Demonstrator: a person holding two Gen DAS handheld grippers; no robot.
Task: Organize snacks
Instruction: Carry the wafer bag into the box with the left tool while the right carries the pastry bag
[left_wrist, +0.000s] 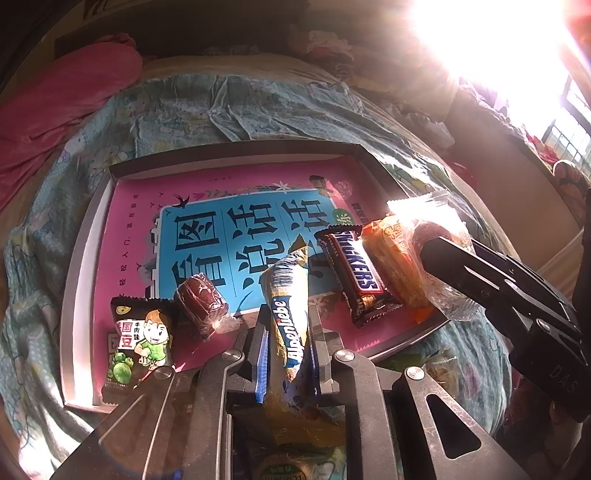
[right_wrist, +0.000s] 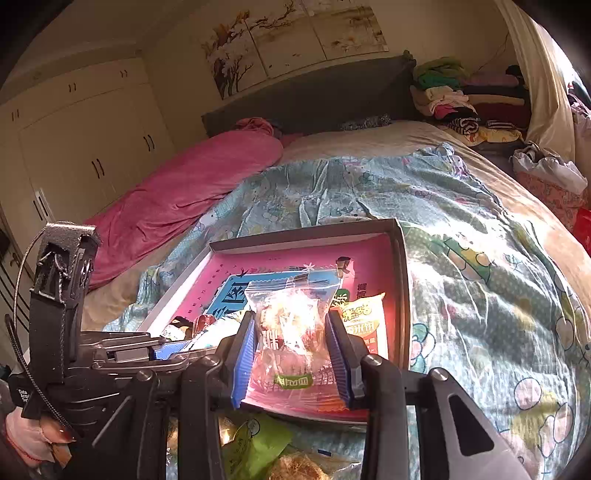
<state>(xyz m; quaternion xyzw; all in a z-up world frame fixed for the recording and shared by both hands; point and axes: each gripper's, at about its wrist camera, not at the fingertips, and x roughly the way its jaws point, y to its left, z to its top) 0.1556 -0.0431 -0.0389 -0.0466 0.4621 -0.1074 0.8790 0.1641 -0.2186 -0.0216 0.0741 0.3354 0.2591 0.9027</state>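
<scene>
The shallow grey-walled tray (left_wrist: 86, 236), lined with a glossy pink printed sheet, lies on the quilt directly ahead of both grippers. Your right gripper (right_wrist: 291, 350) is clamped on a crinkly clear pastry packet (right_wrist: 291, 325), over the tray's near right corner. Your left gripper (left_wrist: 286, 350) is clenched on the slim Alpenliebe stick (left_wrist: 286, 295), its long axis pointing into the tray, between the red candy (left_wrist: 201, 295) and the Snickers bar (left_wrist: 356, 273).
</scene>
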